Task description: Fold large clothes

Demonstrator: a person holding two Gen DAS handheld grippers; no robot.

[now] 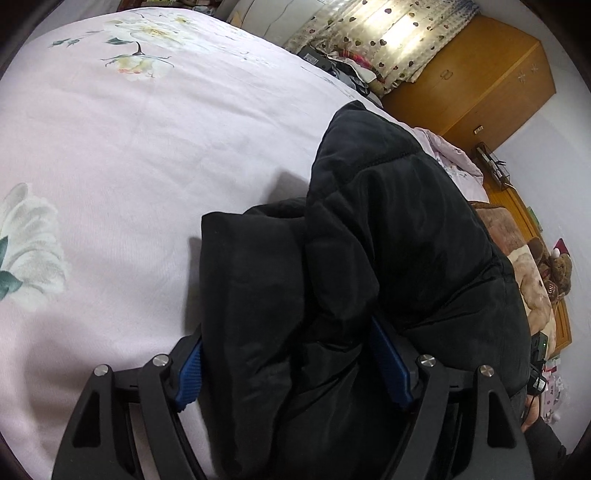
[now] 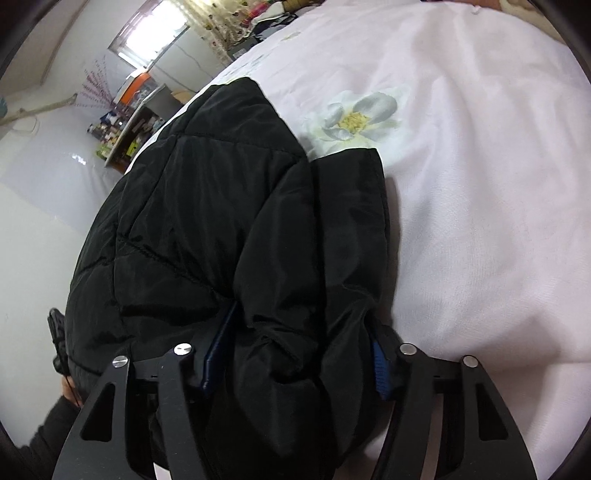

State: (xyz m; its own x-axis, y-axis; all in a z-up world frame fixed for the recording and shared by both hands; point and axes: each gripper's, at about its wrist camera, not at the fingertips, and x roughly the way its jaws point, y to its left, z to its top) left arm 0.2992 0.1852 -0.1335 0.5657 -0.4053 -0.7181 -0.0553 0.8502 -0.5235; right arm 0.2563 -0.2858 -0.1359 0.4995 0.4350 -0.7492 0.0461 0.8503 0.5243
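Both claws (image 1: 295, 354) (image 2: 295, 347) clamped on jacket (image 1: 388, 221)

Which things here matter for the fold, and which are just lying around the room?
Part of the job:
- black padded jacket, bunched on the bed
- left claw, clamped on the jacket
- right claw, also clamped on it
- pink floral bedspread, the folding surface

Just lying about:
- teddy bear
- wooden wardrobe
- heart-print curtain
- cluttered shelf

Black padded jacket (image 1: 388, 229) fills both grippers' forward path. Pink bedspread (image 1: 147, 166) beside it lies open (apparently bare, floral print only).
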